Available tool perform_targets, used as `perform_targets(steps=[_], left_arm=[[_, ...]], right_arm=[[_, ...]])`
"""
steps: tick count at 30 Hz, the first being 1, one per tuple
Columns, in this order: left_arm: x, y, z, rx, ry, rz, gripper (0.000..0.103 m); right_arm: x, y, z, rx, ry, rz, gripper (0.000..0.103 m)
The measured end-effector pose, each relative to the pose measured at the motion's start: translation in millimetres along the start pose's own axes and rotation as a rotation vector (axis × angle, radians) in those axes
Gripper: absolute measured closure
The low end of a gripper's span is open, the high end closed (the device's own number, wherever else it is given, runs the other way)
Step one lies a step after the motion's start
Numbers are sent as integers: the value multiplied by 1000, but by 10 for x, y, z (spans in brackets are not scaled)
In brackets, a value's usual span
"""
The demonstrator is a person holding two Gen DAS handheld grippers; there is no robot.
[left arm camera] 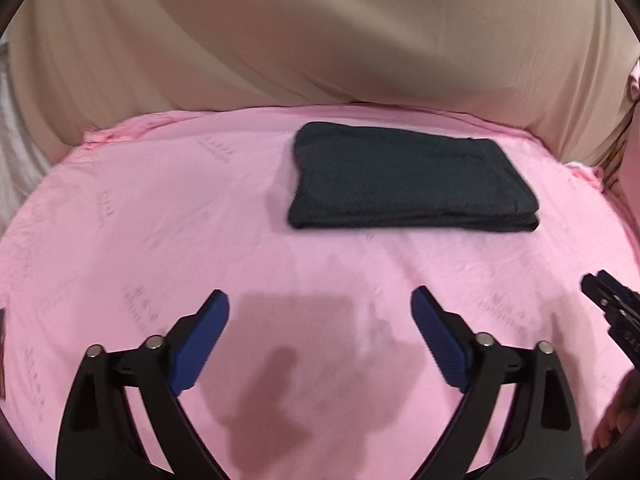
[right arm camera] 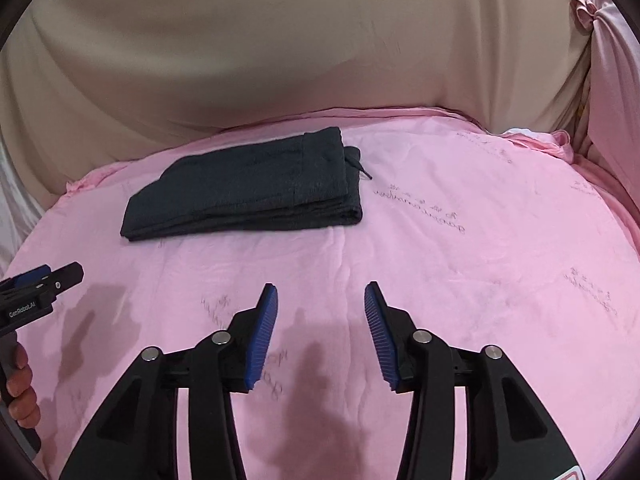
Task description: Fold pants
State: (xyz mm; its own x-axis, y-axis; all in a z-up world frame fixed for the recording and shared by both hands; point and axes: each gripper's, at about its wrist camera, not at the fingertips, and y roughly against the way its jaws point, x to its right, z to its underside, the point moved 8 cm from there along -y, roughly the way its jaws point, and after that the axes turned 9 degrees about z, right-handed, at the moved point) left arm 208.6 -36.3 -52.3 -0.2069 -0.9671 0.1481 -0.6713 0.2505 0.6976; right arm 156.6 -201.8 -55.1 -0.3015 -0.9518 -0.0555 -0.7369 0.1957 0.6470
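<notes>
Dark grey pants point(left arm camera: 408, 178) lie folded into a flat rectangle on the pink sheet point(left arm camera: 160, 220), with nothing touching them. In the right wrist view the same pants point(right arm camera: 256, 188) rest at the upper left, the waistband and a drawstring end showing on their right side. My left gripper point(left arm camera: 320, 304) hovers over the sheet well short of the pants, its blue pads point(left arm camera: 200, 344) spread wide with nothing between them. My right gripper point(right arm camera: 320, 300) also stands open and empty, to the right of the bundle and nearer the front.
A beige cloth backdrop point(left arm camera: 320, 40) rises behind the pink surface. A bunched pale pink fabric point(right arm camera: 600, 40) hangs at the far right. The other gripper's tip point(right arm camera: 44, 280) and a hand point(right arm camera: 22, 380) show at the left edge of the right wrist view.
</notes>
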Motion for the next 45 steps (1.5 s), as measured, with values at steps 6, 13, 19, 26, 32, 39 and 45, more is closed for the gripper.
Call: perform_targets(steps=[6,13,19,26,32,39,45], left_arm=[[-273,-782,-324,-148,202,182,8],[-452,-1275,-539,-152,385,320,51],[-382,-914,-427,-190,335,300,90],[-426,-986,-170,-232,340,247,79],[-221,-302,-317,-28,174,102,26],[337,81,4,162,-114,-64,5],[392,-248,389,79,-196,-145,5]], right_arm=[[161,-865,-422,-170,-130,-123,40],[85,-1457,-481,-265,-255,-270,60],[23,-903,-513,-221,-173,-281,79],[120,-990,-186,-248,-195,-233,67],[62,-168,-245,27,-88,-53,59],[-318,197,219,167,12,77,46],[-330,38,350,107,69,127,42]])
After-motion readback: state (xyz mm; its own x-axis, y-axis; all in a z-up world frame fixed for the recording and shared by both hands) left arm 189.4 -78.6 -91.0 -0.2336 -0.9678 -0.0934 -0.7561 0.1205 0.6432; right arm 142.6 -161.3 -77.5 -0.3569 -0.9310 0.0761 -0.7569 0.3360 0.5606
